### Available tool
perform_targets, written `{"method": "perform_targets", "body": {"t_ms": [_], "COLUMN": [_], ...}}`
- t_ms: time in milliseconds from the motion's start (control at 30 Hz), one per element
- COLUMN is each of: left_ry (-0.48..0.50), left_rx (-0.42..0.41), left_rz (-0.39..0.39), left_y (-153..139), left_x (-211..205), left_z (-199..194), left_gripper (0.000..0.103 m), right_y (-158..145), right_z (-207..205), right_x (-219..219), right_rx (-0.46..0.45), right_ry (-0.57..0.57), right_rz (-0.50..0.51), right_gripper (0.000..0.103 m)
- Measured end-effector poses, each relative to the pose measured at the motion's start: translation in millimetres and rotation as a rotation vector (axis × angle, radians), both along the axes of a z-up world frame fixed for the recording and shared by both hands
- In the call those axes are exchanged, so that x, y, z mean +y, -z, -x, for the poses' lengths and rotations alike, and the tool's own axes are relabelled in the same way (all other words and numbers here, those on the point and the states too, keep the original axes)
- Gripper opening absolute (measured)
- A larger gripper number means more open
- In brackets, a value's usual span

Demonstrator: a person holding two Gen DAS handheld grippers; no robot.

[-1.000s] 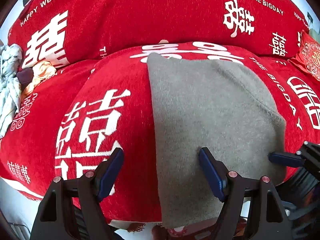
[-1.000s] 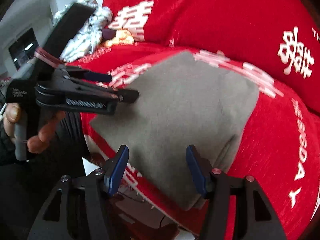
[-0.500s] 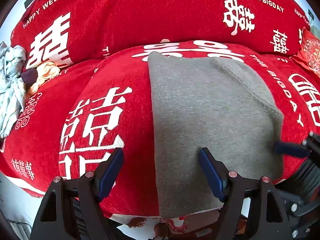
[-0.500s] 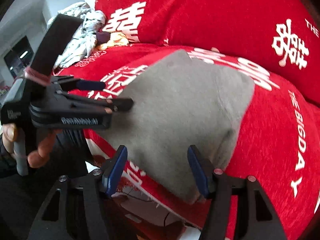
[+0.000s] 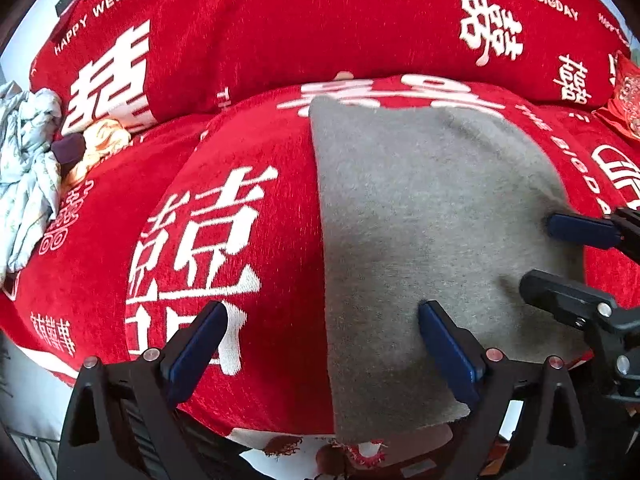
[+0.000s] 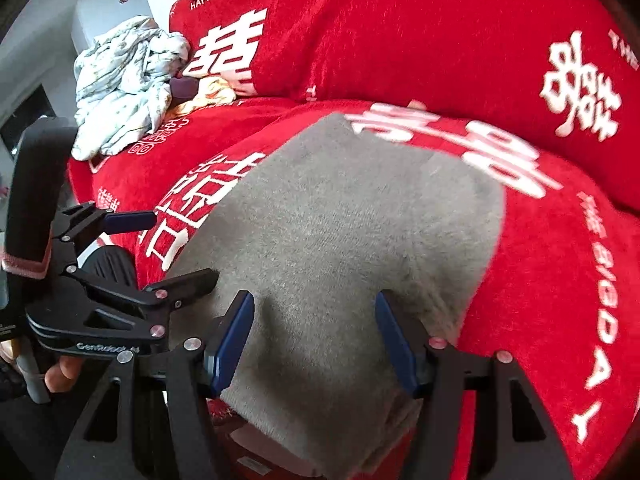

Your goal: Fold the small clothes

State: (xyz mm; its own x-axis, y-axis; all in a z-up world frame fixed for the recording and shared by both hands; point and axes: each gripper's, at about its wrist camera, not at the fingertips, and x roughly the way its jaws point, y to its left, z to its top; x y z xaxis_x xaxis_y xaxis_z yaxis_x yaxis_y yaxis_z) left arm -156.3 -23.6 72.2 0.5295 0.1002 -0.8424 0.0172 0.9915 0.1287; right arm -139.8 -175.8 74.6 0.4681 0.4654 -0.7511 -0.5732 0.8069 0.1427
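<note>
The grey knit garment (image 5: 432, 216) lies flat on the front seat cushion of the red sofa (image 5: 248, 152), folded into a neat panel, its near edge draping over the cushion's front and its far corner reaching up to the backrest seam. No basket or box shows in either view. The sofa cover is bright red with white characters and the words "HAPPY WEDDING" and "THE BIGDAY". At the far left end of the seat sits a crumpled heap of pale printed cloth (image 6: 124, 88), with an orange-yellow piece (image 6: 212, 92) and something dark just beside it. A white wall shows behind that heap.

Now the tools: the left gripper (image 5: 320, 344) points down at the cushion, its jaws opening wide, one blue pad over bare red fabric, the other over the grey knit, nothing pinched between them. The right gripper (image 6: 316, 340) hovers above the garment's near right part, jaws apart, pads (image 6: 394, 344) clear of the cloth. A person's fingers (image 6: 60, 372) wrap the left tool's handle.
</note>
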Motion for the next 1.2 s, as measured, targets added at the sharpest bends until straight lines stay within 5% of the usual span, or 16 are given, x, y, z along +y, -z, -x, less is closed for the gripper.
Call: {"method": "perform_targets", "body": {"t_ms": [200,467,633,800,1200], "left_ry": [0.004,-0.008,-0.108,-0.094,-0.091], "left_rx": [-0.007,0.008,-0.051,0.000,-0.058], "left_rz": [0.042,0.159,0.109,0.055,0.060], "left_y": [-7.4,-12.7,-18.2,-14.9,-29.5], "left_x": [-1.4,-0.6,1.4,-7.0,-8.8], "left_z": [-1.0,3.5,16.4,17.6,28.1], "left_gripper": [0.097,0.097,0.097,0.097,0.097], "right_y": [-27.3,-26.6,-16.1,-20.0,-30.7], "right_z": [21.2,37.8,39.2,43.0,49.9], "right_x": [-4.6,5.5,4.0,0.5,-4.1], "right_rx": [-0.094,-0.094,-0.048,-0.045,-0.061], "right_ry": [0.092,0.143,0.202,0.240,0.266], "right_rz": [0.075,0.191,0.225,0.224,0.213], "right_gripper": [0.075,0.079,0.079,0.079,0.079]}}
